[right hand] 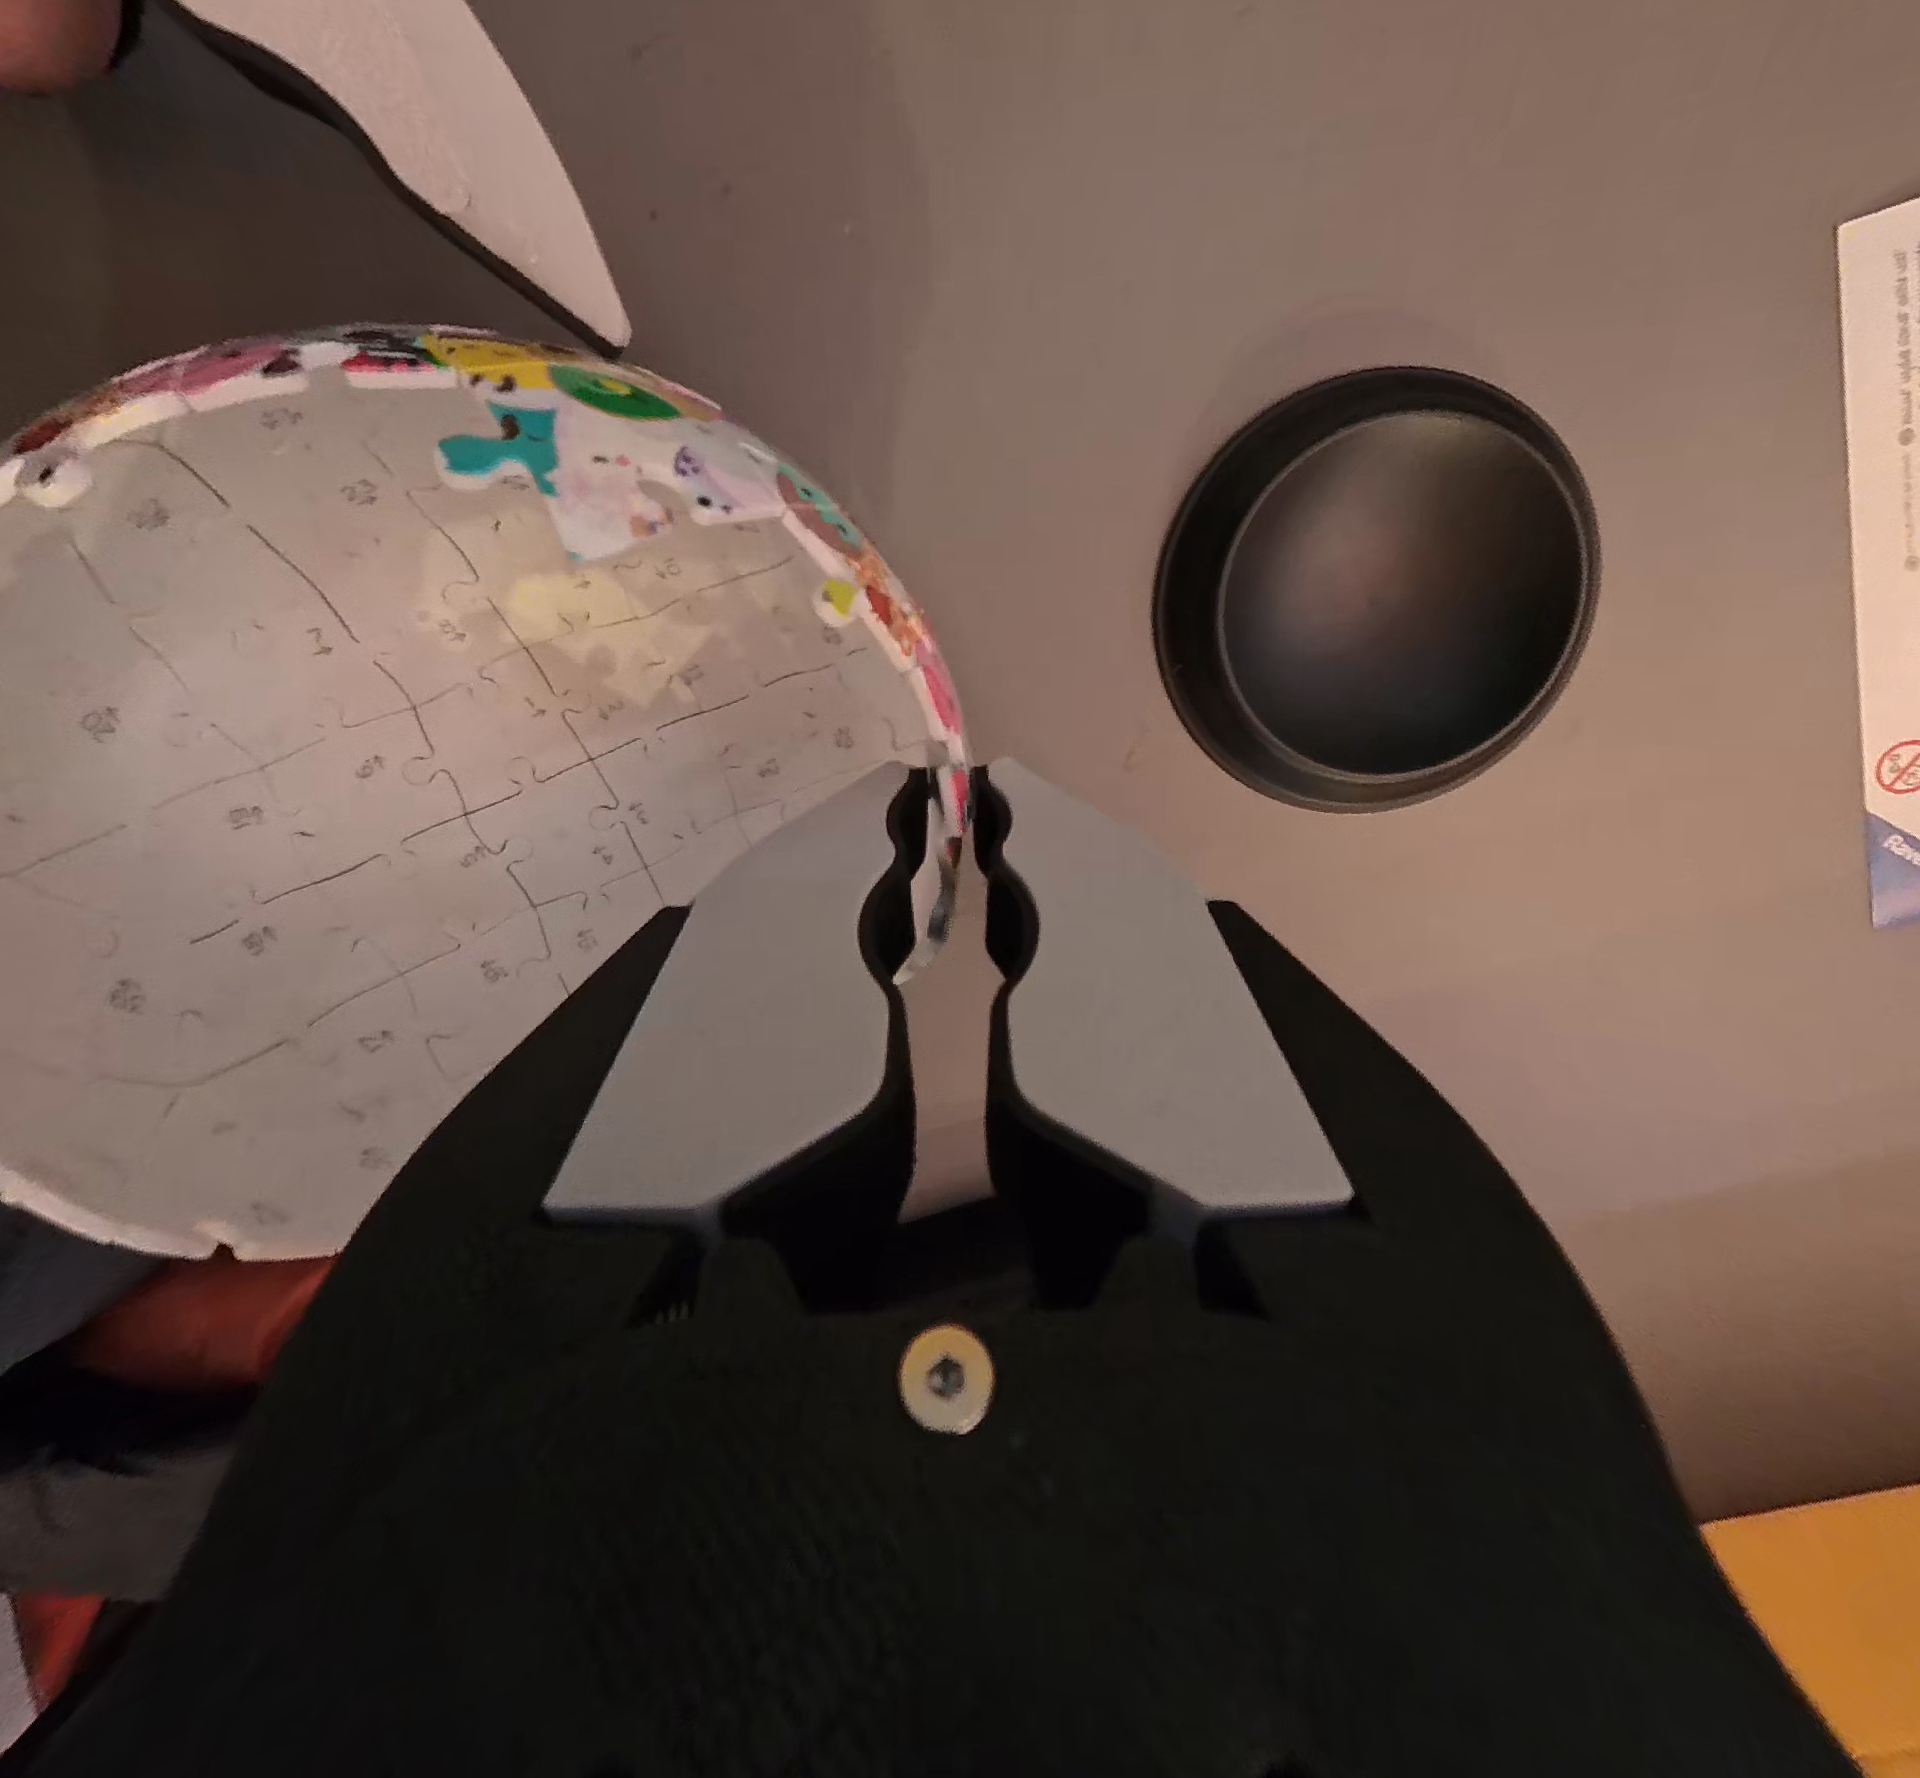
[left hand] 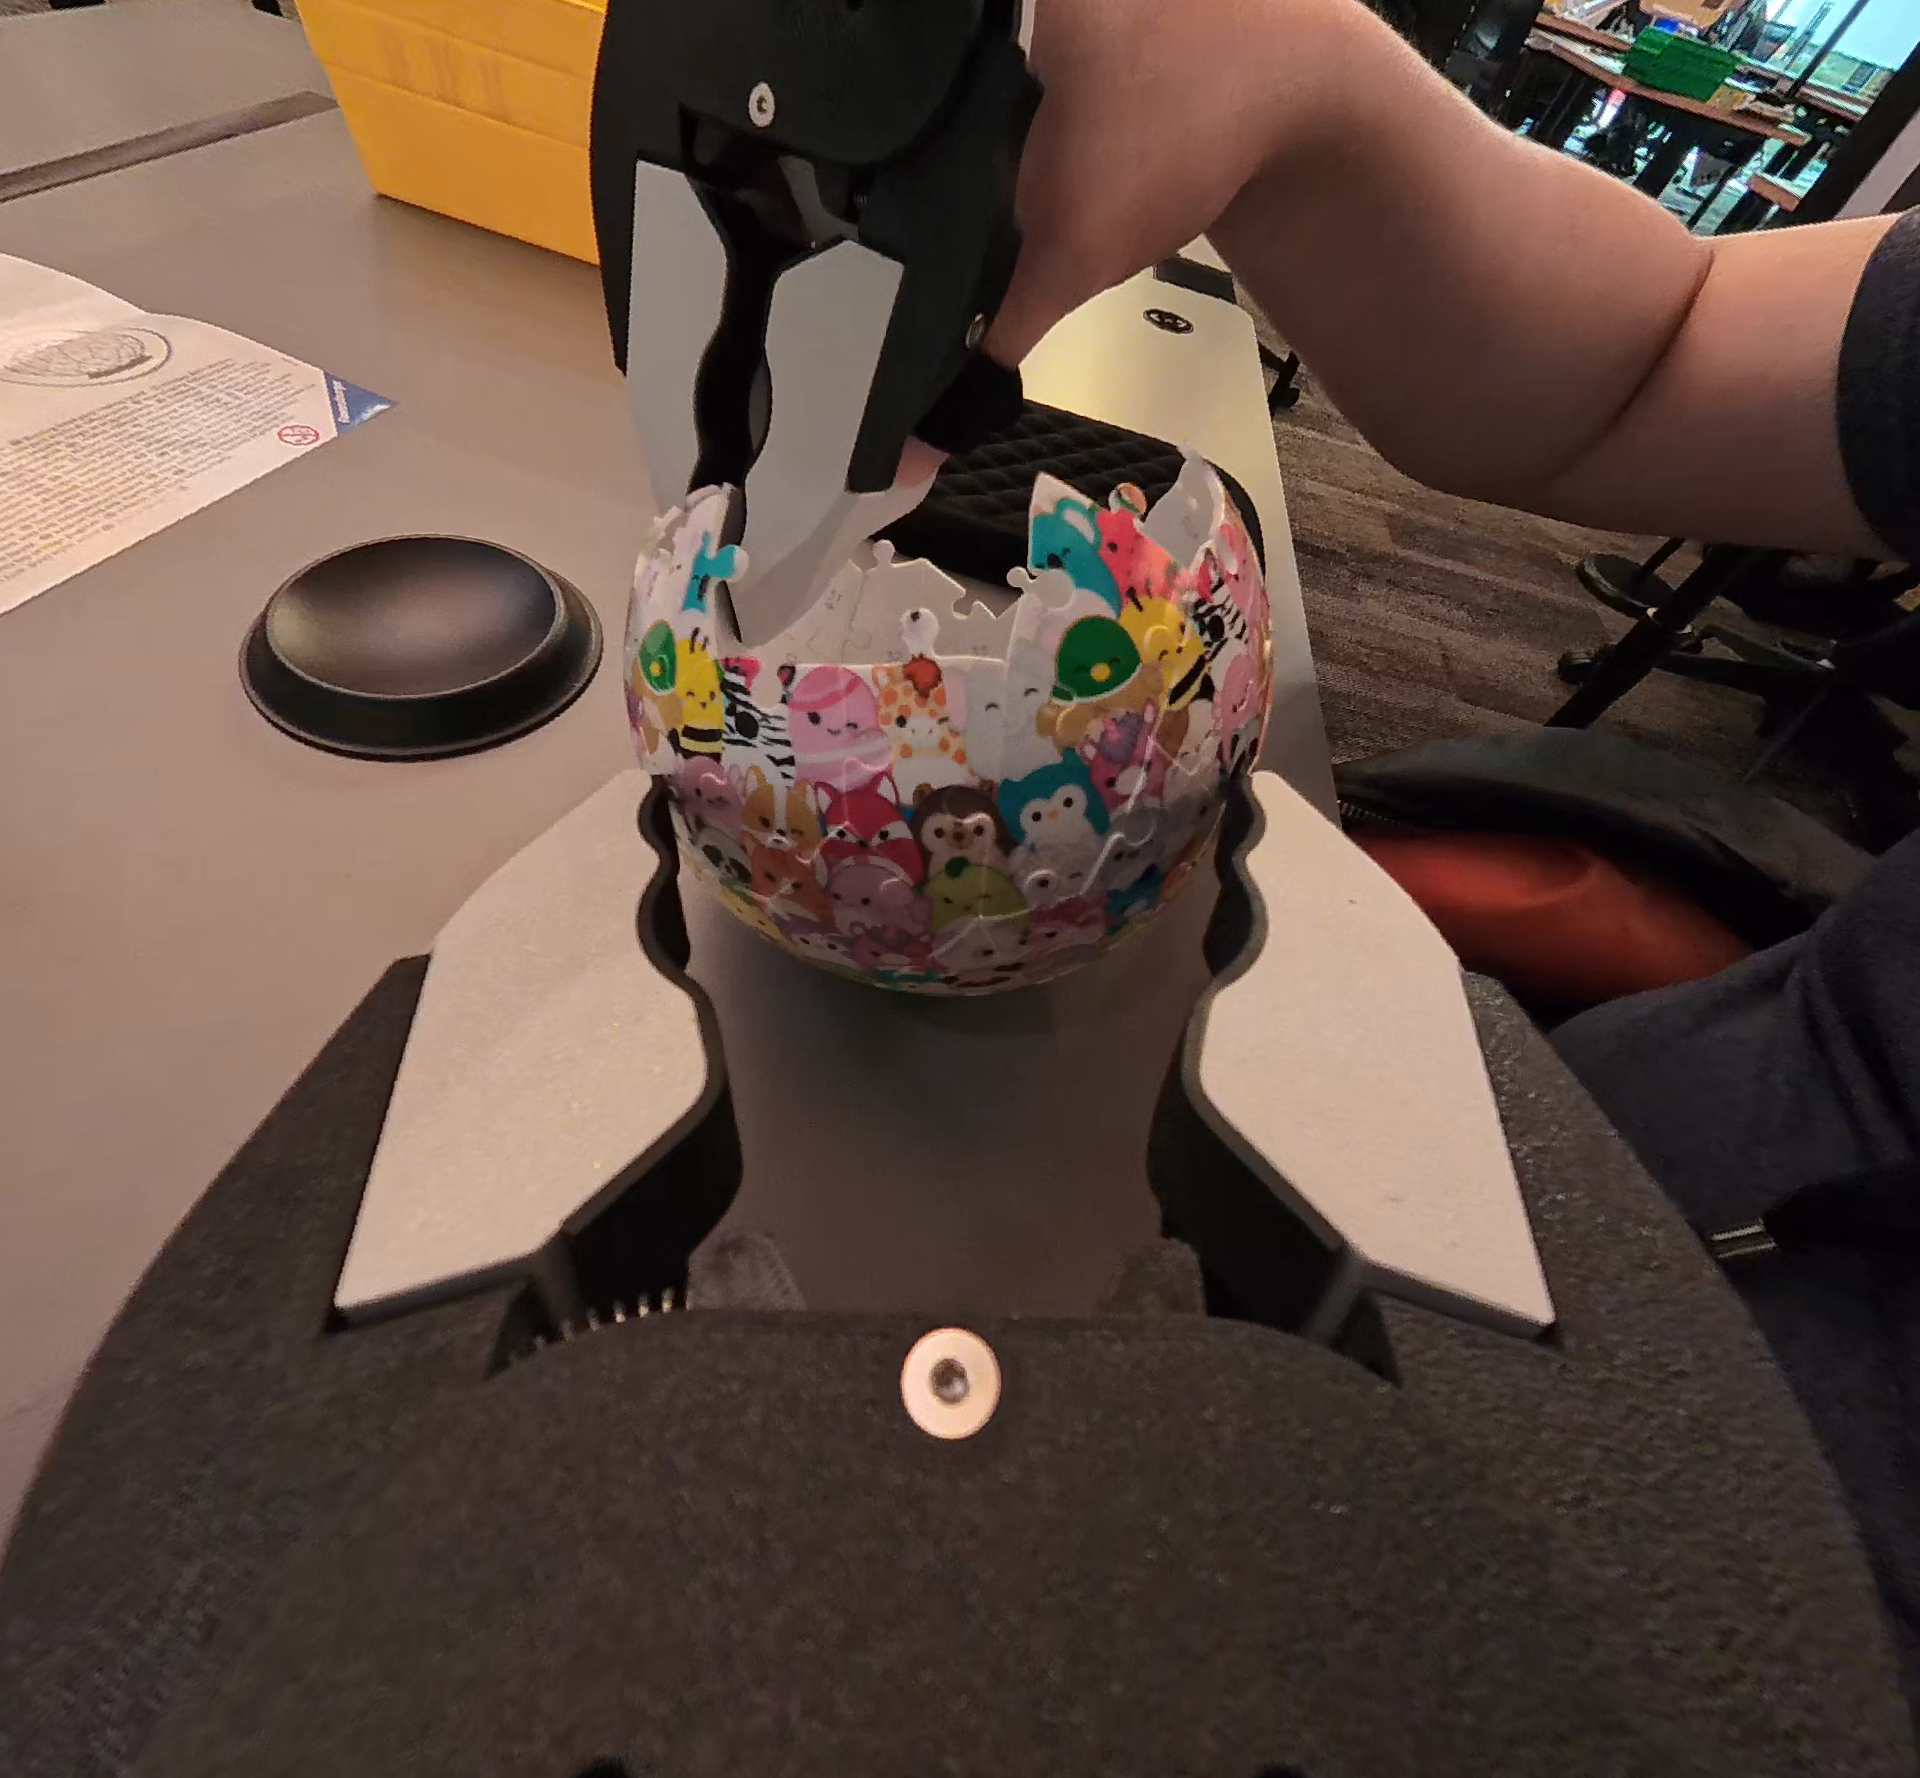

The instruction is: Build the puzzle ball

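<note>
The puzzle ball (left hand: 951, 772) is judged a little over half built: the lower bowl is closed, while the jagged upper rim is left open and the cap is not yet fitted. It is seen at the centre of the left wrist view, on the grey tabletop (left hand: 208, 845), opening upward; being round, no long axis is shown. The left gripper (left hand: 951, 824) is spread wide around its sides; contact cannot be told. The right gripper (right hand: 948, 798) is narrowed onto the ball's rim, low centre in its own view. A black stand (left hand: 421, 648) is left unused at mid-left.
</note>
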`<action>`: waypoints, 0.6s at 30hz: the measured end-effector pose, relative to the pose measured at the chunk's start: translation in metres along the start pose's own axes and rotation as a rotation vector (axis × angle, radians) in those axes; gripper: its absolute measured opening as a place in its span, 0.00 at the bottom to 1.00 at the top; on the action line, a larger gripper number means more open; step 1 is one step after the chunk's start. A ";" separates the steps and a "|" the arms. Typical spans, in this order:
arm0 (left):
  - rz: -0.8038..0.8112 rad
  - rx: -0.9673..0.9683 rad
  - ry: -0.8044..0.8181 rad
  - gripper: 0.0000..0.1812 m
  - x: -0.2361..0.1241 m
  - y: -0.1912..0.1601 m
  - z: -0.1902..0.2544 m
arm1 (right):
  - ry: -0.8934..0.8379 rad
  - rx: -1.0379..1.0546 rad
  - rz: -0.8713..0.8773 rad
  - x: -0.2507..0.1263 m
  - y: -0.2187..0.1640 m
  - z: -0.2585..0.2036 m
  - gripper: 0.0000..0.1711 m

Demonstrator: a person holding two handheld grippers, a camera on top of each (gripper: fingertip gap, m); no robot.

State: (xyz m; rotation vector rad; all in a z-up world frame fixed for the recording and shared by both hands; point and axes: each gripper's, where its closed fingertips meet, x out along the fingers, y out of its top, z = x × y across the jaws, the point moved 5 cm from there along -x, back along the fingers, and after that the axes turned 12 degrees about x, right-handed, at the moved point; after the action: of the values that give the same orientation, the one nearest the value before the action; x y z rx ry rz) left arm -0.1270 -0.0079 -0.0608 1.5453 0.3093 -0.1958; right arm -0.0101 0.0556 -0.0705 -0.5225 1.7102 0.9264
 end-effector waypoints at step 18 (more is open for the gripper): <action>0.013 0.015 0.001 0.53 -0.001 -0.001 0.001 | 0.039 -0.024 -0.028 0.003 0.002 -0.001 0.05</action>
State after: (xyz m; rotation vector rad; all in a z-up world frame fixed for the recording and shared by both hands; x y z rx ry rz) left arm -0.1286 -0.0091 -0.0614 1.5620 0.2995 -0.1878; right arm -0.0127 0.0563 -0.0727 -0.5823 1.7238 0.9232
